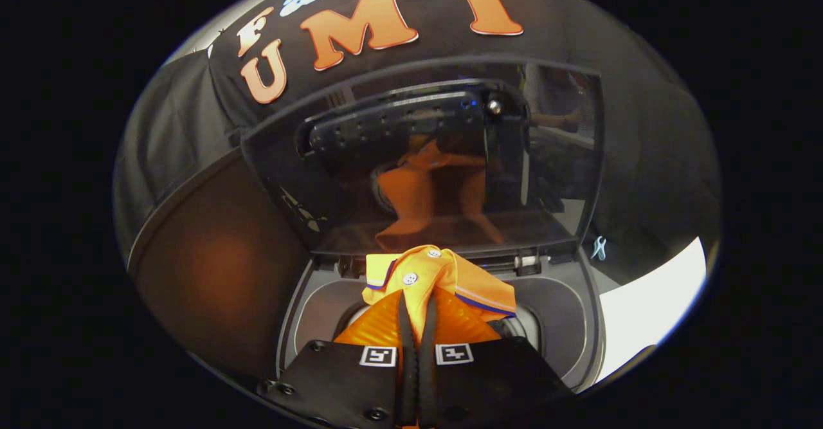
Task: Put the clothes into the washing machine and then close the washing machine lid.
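Garment held above open washer drum.
Gripper point(416, 316) fingers are pinched nearly together on the orange shirt point(443, 274), over the washing machine point(566, 326), lid point(424, 159) raised. Fabric looks light, soft, limp; gripping bunched cloth near the collar should suit.

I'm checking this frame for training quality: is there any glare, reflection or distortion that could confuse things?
Gripper view: fisheye bends the washing machine rim; the raised glossy lid mirrors the orange shirt and the claw, which is shut on that shirt; the scene is dim, with a bright patch beyond the machine's right side.
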{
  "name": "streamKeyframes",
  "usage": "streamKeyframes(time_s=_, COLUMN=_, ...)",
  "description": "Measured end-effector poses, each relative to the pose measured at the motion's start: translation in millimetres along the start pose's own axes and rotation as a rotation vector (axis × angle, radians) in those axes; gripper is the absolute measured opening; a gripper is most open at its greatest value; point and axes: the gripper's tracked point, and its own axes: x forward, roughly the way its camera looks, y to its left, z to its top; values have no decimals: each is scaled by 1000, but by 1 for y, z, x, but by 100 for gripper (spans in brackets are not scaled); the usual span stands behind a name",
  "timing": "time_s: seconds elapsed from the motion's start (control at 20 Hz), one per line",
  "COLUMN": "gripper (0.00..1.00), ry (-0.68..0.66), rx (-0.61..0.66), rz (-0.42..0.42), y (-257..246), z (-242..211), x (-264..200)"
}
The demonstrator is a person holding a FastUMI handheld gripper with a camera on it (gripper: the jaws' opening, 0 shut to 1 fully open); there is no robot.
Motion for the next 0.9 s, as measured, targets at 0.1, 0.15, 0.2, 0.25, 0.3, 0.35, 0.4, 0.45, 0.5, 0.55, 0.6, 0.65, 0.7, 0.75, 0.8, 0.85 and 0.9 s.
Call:
streamKeyframes(time_s=0.1, gripper=9, ry=46, rx=11, rz=-3, y=-2, z=-17, x=12)
streamKeyframes(time_s=0.15, gripper=9, ry=65, rx=13, rz=-3, y=-3, z=-25, x=18)
streamKeyframes(time_s=0.2, gripper=9, ry=88, rx=8, rz=-7, y=-5, z=-33, x=22)
streamKeyframes(time_s=0.25, gripper=9, ry=111, rx=1, rz=-13, y=-8, z=-39, x=26)
streamKeyframes(time_s=0.3, gripper=8, ry=139, rx=-1, rz=-18, y=-13, z=-49, x=33)
streamKeyframes(time_s=0.35, gripper=9, ry=156, rx=6, rz=-24, y=-14, z=-53, x=39)
streamKeyframes(time_s=0.4, gripper=9, ry=177, rx=8, rz=-30, y=-16, z=-58, x=44)
streamKeyframes(time_s=0.45, gripper=9, ry=208, rx=7, rz=-40, y=-18, z=-64, x=49)
streamKeyframes(time_s=0.5, gripper=9, ry=246, rx=5, rz=-52, y=-22, z=-73, x=52)
streamKeyframes(time_s=0.55, gripper=9, ry=281, rx=3, rz=-71, y=-27, z=-81, x=57)
streamKeyframes(time_s=0.6, gripper=9, ry=313, rx=3, rz=-93, y=-30, z=-88, x=60)
streamKeyframes(time_s=0.65, gripper=9, ry=343, rx=7, rz=-107, y=-32, z=-93, x=65)
streamKeyframes(time_s=0.7, gripper=9, ry=362, rx=9, rz=-118, y=-33, z=-97, x=71)
streamKeyframes(time_s=0.75, gripper=9, ry=388, rx=14, rz=-126, y=-36, z=-101, x=74)
streamKeyframes(time_s=0.8, gripper=9, ry=413, rx=19, rz=-133, y=-38, z=-104, x=77)
streamKeyframes(time_s=0.85, gripper=9, ry=432, rx=24, rz=-142, y=-38, z=-107, x=80)
streamKeyframes(time_s=0.9, gripper=9, ry=448, rx=29, rz=-147, y=-41, z=-111, x=82)
